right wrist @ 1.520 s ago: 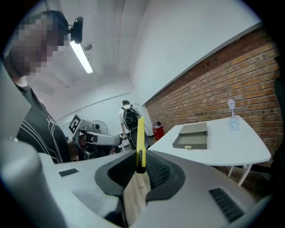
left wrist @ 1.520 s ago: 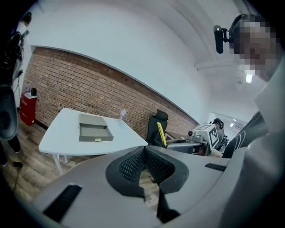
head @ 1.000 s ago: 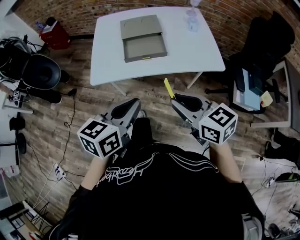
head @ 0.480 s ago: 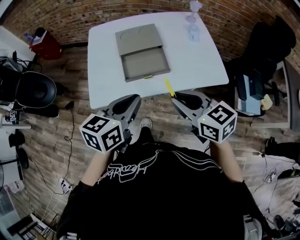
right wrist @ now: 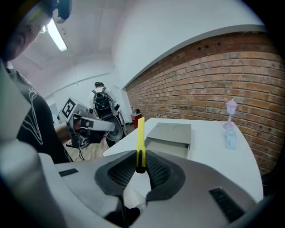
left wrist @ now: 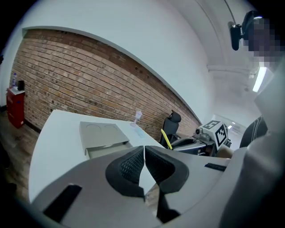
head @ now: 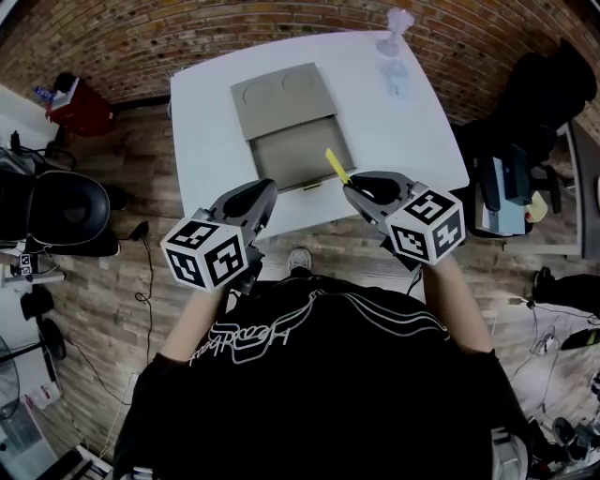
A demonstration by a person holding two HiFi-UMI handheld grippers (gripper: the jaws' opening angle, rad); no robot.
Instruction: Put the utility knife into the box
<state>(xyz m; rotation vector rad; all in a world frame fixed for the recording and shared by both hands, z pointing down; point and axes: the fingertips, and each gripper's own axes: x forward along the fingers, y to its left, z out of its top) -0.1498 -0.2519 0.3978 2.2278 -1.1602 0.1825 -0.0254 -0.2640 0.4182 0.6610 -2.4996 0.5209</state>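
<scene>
A yellow utility knife (head: 337,167) (right wrist: 140,136) stands up from my right gripper (head: 357,186) (right wrist: 140,165), whose jaws are shut on its lower end. It hangs over the near edge of the white table (head: 206,122). The grey box (head: 291,127) (right wrist: 171,135) (left wrist: 100,139) lies on that table with its drawer pulled out toward me, just beyond the knife tip. My left gripper (head: 264,192) (left wrist: 144,156) is shut with nothing in it, at the table's near edge, left of the drawer.
A small pale lamp (head: 397,23) and a bottle (head: 396,77) stand at the table's far right. A black office chair (head: 66,202) is at the left, a red bin (head: 77,105) behind it. Another chair (head: 553,89) and shelves (head: 506,192) are at the right.
Both grippers have come forward from over the wooden floor to the table's near edge. The knife, still gripped, now reaches the front of the open drawer.
</scene>
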